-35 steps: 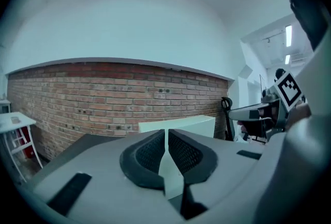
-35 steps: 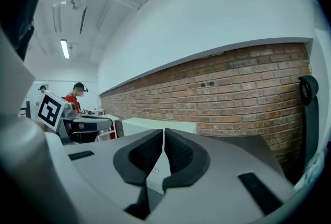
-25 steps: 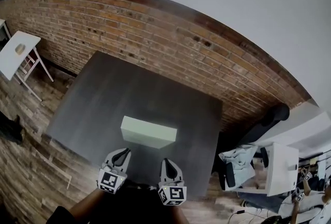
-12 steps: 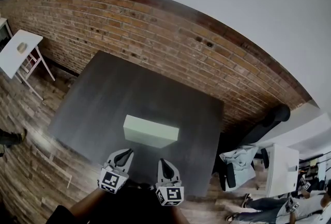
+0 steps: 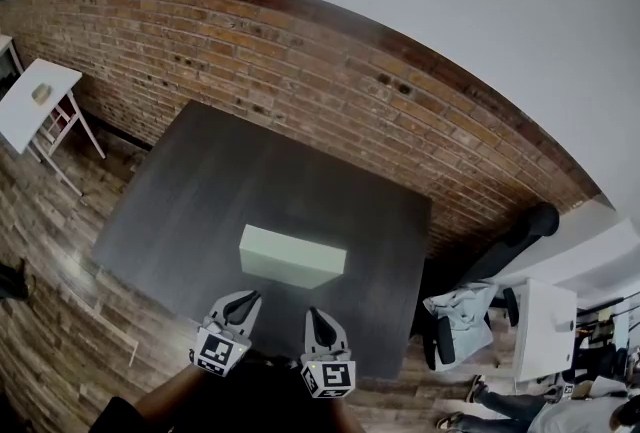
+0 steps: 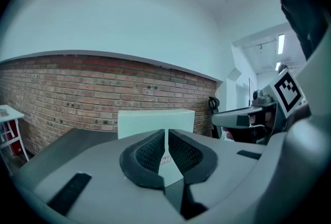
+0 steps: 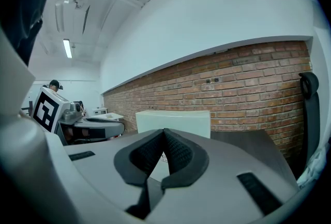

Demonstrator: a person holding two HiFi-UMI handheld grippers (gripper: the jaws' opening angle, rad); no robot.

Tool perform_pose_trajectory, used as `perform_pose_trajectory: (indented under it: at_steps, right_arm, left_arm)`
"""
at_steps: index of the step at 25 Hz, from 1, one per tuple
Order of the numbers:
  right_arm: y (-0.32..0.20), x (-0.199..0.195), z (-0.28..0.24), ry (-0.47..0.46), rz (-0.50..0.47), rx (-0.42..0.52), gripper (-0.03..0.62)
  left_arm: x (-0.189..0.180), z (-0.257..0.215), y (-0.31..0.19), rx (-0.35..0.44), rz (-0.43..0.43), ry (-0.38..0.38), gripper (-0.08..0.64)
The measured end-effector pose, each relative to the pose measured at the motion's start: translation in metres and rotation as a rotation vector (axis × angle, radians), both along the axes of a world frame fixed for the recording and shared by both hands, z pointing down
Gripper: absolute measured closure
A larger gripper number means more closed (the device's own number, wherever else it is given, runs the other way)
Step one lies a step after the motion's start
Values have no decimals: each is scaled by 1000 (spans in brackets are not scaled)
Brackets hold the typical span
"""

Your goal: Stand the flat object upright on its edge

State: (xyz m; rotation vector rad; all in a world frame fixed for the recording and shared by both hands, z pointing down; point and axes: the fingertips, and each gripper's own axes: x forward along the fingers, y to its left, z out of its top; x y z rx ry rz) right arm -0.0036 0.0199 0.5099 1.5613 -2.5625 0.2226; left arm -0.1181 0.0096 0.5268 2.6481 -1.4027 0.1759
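Observation:
A pale green flat box [image 5: 292,256] stands on its long edge on the dark table [image 5: 210,191], near the front middle. Both gripper views face its broad side: box [image 6: 155,122] and box [image 7: 173,122]. My left gripper [image 5: 243,302] is held short of the box's left part and apart from it; its jaws are shut with nothing between them. My right gripper [image 5: 314,315] is held short of the box's right part, also shut and empty. In the left gripper view the jaws of the left gripper [image 6: 166,137] meet; in the right gripper view those of the right gripper [image 7: 164,136] do too.
A brick wall [image 5: 330,91] runs behind the table. A small white side table [image 5: 30,101] stands at far left on the wood floor. At right are a black chair [image 5: 520,231] and a white desk [image 5: 545,326], with people beyond.
The grippers and the box stay where they were. Only the head view has shifted slightly, and people at the frame edges have moved.

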Motion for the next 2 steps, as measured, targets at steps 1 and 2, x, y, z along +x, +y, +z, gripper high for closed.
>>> perform_pose_trajectory:
  at_steps: [1, 2]
  right_arm:
    - [0, -1, 0, 0, 0, 1, 569]
    - [0, -1, 1, 1, 1, 2, 569]
  left_arm:
    - [-1, 0, 0, 0, 0, 0, 512]
    - [-2, 1, 0, 0, 0, 0, 512]
